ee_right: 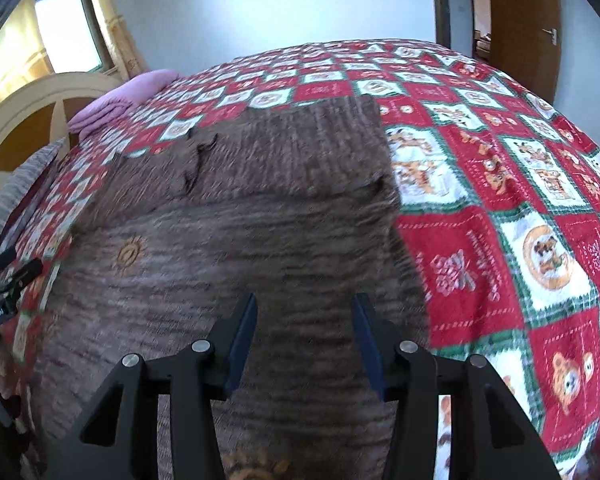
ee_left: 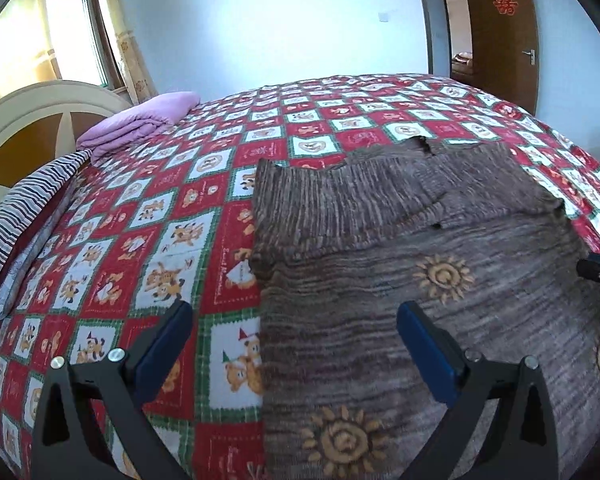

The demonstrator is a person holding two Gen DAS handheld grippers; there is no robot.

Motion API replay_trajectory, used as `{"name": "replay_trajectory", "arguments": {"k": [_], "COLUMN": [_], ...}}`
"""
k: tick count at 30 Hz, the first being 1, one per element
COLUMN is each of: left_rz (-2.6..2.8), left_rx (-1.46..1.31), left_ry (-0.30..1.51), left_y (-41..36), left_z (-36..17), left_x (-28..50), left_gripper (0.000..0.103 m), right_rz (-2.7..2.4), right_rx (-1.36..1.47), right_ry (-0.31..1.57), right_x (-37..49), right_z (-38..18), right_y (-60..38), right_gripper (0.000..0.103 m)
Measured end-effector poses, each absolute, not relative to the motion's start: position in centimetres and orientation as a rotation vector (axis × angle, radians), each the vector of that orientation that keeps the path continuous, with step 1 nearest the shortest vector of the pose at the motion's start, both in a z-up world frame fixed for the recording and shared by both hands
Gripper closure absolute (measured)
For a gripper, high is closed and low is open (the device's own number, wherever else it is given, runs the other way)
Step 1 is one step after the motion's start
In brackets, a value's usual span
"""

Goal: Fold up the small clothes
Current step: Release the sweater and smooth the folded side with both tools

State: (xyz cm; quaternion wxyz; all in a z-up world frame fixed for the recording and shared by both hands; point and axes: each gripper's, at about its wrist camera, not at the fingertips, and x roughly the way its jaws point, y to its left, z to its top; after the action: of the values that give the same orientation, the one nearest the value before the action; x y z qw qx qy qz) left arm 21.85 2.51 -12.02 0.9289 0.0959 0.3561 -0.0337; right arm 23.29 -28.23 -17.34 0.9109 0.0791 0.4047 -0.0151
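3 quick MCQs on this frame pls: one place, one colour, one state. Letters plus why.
1. Where does the folded purple blanket lie?
A. on the brown knit garment
B. near the headboard, far left of the bed
C. by the door

2. What colour are the sun motifs on the brown knit garment?
A. tan-orange
B. blue
C. white

3. How do the left gripper jaws stand?
A. shut on the garment
B. shut on the bedspread
C. wide apart, nothing between them

Key: 1 B, it sits beside the headboard next to the striped pillow. 2 A, the suns are tan-orange on brown. 3 C, both jaws stand clear above the checked bedspread and the garment's edge.
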Motion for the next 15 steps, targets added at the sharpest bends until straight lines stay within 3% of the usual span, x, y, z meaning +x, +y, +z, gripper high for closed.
{"name": "replay_trajectory", "arguments": {"k": [15], "left_rz": [-0.105], "left_rx": [0.244], "left_ry": [0.758], "left_y": [3.6], "left_z": [-13.4], "left_x": [16.2], "left_gripper": [0.000], "right_rz": [0.025], "right_rx": [0.085], "right_ry": [0.897], "right_x": [18.8], "right_z": [-18.3], "right_y": [-24.7], "right_gripper": [0.047]}}
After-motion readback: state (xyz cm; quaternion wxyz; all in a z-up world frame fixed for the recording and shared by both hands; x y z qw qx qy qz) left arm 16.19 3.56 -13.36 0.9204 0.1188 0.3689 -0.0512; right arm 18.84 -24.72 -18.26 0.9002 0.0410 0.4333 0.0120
